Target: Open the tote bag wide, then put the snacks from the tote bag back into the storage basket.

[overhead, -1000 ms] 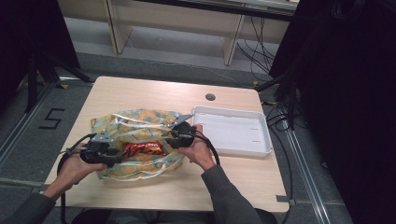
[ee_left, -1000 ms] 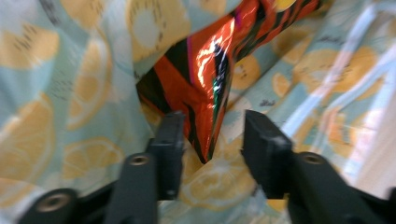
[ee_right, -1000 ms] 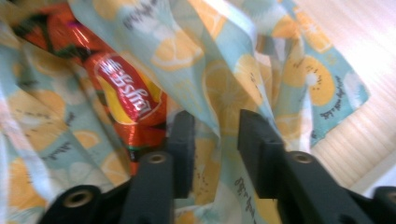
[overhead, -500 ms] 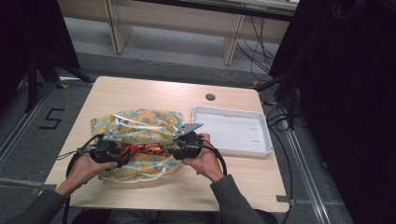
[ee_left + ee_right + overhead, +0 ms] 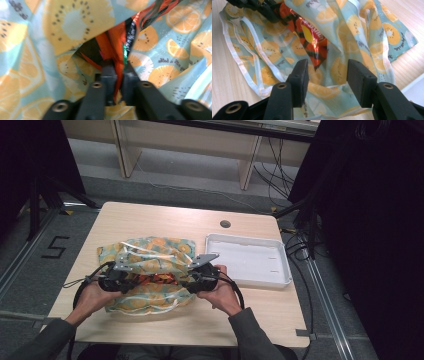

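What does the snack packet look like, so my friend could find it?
Look at the wooden table, then the fruit-print bag beside the white tray. In the bag's opening sits a shiny orange-red snack packet, pinched by the left gripper; it is the one glossy red thing among pale blue cloth.

one fruit-print bag [image 5: 150,255], one orange snack packet [image 5: 313,42], one white tray [image 5: 250,260], two grippers

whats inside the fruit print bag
An orange-red snack packet lies in the mouth of the fruit print bag. The left gripper has just closed on the packet's edge. The bag's fabric covers the rest of the packet and anything deeper inside.
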`<state>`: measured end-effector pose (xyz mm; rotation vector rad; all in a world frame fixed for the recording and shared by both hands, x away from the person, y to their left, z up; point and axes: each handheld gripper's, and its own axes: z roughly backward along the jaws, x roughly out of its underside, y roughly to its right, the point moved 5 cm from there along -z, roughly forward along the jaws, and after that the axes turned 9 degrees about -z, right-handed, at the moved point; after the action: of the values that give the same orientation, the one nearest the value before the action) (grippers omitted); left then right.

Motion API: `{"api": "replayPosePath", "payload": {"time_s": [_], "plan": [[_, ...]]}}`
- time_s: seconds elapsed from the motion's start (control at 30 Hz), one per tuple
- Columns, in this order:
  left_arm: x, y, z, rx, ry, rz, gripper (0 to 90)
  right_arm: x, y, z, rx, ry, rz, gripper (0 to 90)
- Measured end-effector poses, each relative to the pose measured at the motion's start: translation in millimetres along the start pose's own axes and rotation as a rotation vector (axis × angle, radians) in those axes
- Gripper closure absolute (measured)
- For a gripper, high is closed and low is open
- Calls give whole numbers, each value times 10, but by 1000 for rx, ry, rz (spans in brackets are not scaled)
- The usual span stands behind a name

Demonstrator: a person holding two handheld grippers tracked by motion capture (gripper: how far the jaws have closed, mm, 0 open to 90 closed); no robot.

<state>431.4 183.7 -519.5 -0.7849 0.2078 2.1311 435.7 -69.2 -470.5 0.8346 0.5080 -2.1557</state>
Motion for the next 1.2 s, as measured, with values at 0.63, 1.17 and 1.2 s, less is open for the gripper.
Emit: {"api": "replayPosePath", "payload": {"time_s": [0.63, 1.17, 1.2], "plan": [[-126, 38, 444, 57, 24, -133, 884, 27, 70, 75, -1, 18, -23, 536], [-240, 102, 777, 166, 94, -131, 884, 13, 43, 183, -32, 31, -40, 528], [-239, 95, 804, 164, 98, -133, 884, 7, 43, 179, -27, 46, -29, 527]]}}
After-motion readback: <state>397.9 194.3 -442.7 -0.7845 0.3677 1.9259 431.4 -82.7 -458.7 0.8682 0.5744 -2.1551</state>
